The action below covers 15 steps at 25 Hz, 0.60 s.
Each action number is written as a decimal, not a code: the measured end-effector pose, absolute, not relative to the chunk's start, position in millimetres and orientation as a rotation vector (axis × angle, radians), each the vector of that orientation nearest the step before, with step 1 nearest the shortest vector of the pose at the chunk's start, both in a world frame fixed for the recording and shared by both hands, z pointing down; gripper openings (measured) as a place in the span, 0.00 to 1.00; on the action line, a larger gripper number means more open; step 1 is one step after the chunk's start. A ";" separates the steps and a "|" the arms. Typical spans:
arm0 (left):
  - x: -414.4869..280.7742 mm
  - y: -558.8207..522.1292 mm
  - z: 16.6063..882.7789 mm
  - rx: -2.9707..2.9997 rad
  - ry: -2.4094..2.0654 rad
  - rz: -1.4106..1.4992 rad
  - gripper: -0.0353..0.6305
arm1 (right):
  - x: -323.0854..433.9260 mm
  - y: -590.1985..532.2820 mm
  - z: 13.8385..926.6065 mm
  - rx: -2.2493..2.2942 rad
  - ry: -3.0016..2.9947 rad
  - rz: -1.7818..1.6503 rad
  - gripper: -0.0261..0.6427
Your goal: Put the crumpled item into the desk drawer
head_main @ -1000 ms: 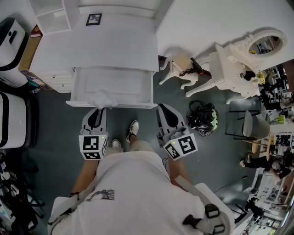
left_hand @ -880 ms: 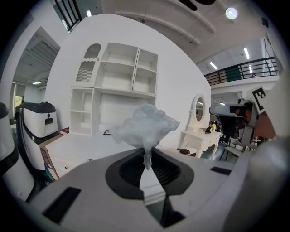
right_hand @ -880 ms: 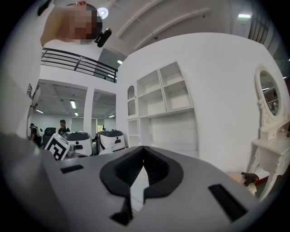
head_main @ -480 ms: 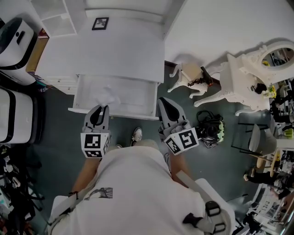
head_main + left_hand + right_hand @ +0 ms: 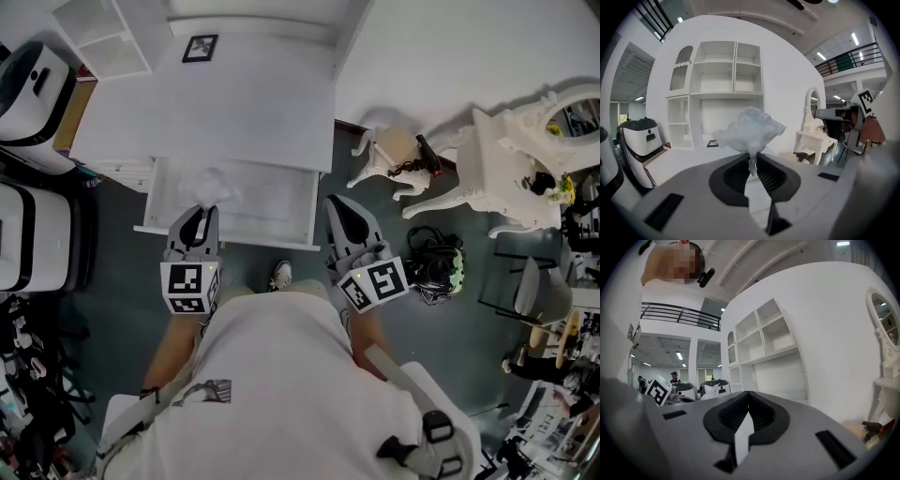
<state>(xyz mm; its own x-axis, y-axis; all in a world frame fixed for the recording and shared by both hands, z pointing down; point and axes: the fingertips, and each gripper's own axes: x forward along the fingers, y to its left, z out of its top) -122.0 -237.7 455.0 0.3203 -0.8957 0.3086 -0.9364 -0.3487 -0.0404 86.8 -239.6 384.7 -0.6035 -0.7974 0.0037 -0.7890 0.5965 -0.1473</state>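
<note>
The crumpled item (image 5: 214,187) is a wad of thin clear plastic, hanging over the left part of the open white desk drawer (image 5: 272,202). My left gripper (image 5: 208,212) is shut on its lower tail. In the left gripper view the wad (image 5: 750,131) fans out above the pinched jaws of that gripper (image 5: 753,159). My right gripper (image 5: 336,204) is at the drawer's right front corner. Its jaws meet with nothing between them (image 5: 747,394). The white desk top (image 5: 253,103) lies behind the drawer.
A square marker tag (image 5: 201,47) lies on the desk's far side. To the right stand a small white stool (image 5: 389,155) and an ornate white dressing table (image 5: 511,178). A black bag (image 5: 433,262) sits on the floor. White machines (image 5: 28,84) line the left.
Both grippers have moved forward toward the desk. The plastic wad went from the drawer's front edge to over the drawer's inside. The left grip has not changed.
</note>
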 end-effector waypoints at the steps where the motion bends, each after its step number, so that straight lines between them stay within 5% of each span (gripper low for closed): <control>1: -118.9 -239.4 455.5 2.434 -1.699 0.429 0.13 | 89.8 -240.7 385.9 -1.367 2.752 -0.210 0.06; 15: -103.9 -247.6 523.6 2.398 -1.592 0.633 0.13 | 103.7 -227.0 397.4 -1.394 2.771 -0.246 0.06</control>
<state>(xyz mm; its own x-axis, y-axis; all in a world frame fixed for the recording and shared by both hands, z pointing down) -103.9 -247.6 523.6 0.3307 -0.8292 0.4507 -0.9121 -0.4034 -0.0729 103.7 -227.0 397.4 -0.5983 -0.8001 0.0440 -0.7953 0.5862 -0.1545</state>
